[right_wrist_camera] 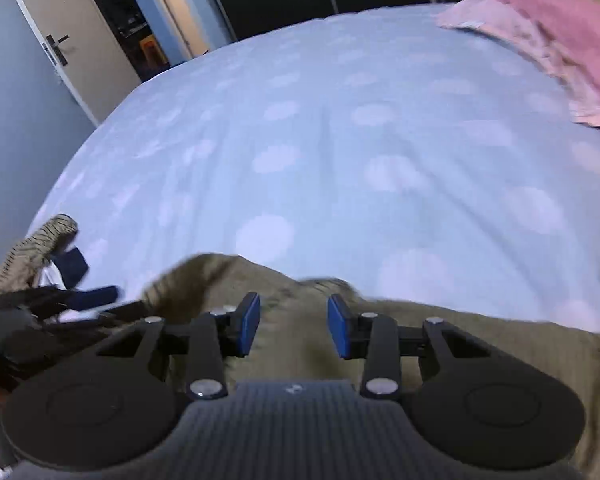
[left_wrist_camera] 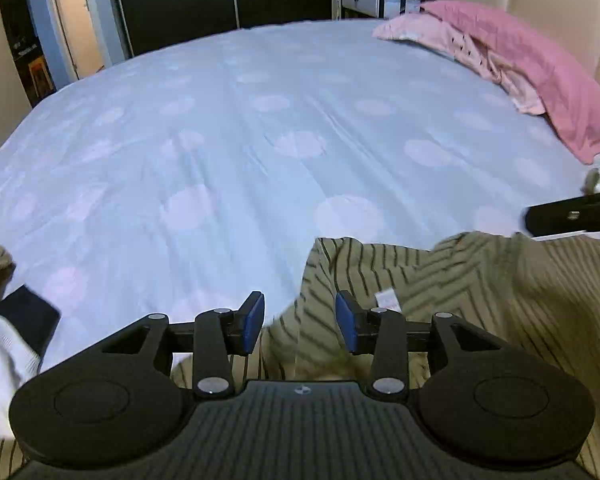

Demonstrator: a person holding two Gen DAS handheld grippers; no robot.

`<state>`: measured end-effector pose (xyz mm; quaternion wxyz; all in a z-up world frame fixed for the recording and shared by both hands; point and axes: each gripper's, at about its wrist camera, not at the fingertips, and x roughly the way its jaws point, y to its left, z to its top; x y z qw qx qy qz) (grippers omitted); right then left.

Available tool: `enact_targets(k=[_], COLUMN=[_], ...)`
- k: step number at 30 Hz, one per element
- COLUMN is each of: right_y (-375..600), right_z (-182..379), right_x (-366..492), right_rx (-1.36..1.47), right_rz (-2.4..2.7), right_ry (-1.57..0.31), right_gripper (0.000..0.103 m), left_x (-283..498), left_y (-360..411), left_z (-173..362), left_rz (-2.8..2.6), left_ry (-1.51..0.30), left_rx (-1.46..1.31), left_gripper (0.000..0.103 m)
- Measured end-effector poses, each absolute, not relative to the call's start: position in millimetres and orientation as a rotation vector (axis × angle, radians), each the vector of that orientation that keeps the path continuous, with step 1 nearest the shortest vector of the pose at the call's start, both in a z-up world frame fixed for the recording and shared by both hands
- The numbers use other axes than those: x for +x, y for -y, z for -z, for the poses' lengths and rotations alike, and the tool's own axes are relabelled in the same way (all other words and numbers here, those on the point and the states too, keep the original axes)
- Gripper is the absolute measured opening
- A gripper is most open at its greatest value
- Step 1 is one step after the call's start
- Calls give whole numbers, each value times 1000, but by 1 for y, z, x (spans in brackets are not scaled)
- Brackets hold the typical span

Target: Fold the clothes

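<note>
i hold a pair of jaws in each hand over a bed (left_wrist_camera: 228, 128) covered with a pale blue sheet with faint pink dots. my left jaws (left_wrist_camera: 300, 322) stand apart, blue pads clear of each other, nothing pinched between them; the edge of an olive striped garment (left_wrist_camera: 480, 280) lies under and just beyond them, spread across the near right part of the bed, with a small white label showing near its collar. my right jaws (right_wrist_camera: 293, 326) also stand apart with nothing clamped, hovering over the same olive cloth (right_wrist_camera: 284, 292), which looks blurred there. from the left view, a black finger of the right tool (left_wrist_camera: 572, 216) reaches in from the right edge above the garment. a heap of other clothes (left_wrist_camera: 8, 320), white, dark and striped, sits at the near left. pink pillows (left_wrist_camera: 520, 60) lie at the far right by the headboard.
</note>
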<state>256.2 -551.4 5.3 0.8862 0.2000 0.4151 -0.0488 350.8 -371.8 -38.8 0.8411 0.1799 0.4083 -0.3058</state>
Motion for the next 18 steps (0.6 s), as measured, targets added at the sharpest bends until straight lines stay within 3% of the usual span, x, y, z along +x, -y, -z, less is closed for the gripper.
enact_targets(k=[2,9,10,12,13,18], right_y=[543,550,553,556,557,553], right_z=[4,53,60,69,72,55], right_x=[279,325,329,332,334,319], right_rx=[432,491,507,516,515,414], right_rz=[104,228,240,249,251,205], right_ry=[-892,-1019,-1028,-1043,-1050,-940], right_gripper=[40,38,36,9,4,1], left_x=[361,387,389,394,395,390], left_y=[379,379,378,375,373,345], left_z=[48,78,81,83,82,55], left_rz=[641,622,617,613,614,604], left_ry=[-878,-955,-959,-963,-962,-838], left_rx=[395,353,345,326,316,204], left_gripper=[36,12,9,4,3,1])
